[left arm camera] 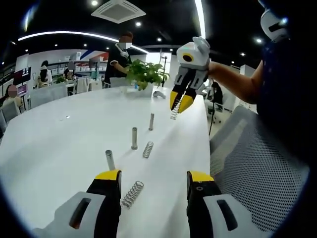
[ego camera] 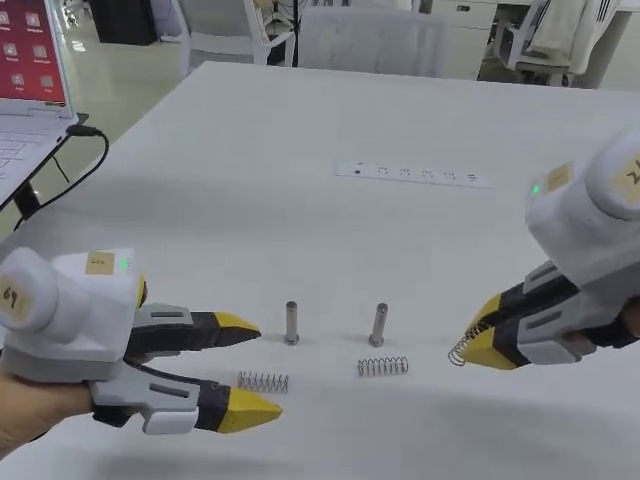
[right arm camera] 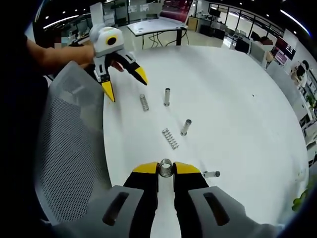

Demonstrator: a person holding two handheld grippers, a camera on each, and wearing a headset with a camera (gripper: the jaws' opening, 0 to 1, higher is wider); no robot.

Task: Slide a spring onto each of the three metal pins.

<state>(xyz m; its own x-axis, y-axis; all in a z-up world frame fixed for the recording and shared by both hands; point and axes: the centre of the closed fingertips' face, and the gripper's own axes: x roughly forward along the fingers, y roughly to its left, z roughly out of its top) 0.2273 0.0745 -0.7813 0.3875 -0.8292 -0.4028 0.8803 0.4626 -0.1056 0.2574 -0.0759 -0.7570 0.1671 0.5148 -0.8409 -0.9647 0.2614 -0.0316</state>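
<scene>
Two short metal pins (ego camera: pixel 291 323) (ego camera: pixel 378 325) stand upright on the white table (ego camera: pixel 300 200). The left gripper view has three pins in a row (left arm camera: pixel 110 159) (left arm camera: pixel 134 138) (left arm camera: pixel 151 121). One loose spring (ego camera: pixel 263 381) lies between the fingers of my open left gripper (ego camera: pixel 250 368) (left arm camera: pixel 153 177). Another spring (ego camera: pixel 383 366) lies beside the second pin. My right gripper (ego camera: pixel 480 345) (right arm camera: pixel 166 171) is shut on a third spring (ego camera: pixel 460 351) (right arm camera: pixel 166 168), held just above the table at the right. The third pin (right arm camera: pixel 212 174) is close by its right jaw.
An open laptop (ego camera: pixel 25 80) with a black cable (ego camera: pixel 95 150) sits at the far left edge. A white power strip (ego camera: pixel 412 174) lies across the table's middle. Chairs (ego camera: pixel 370 40) stand beyond the far edge, and a grey mesh chair (right arm camera: pixel 69 148) is near the front edge.
</scene>
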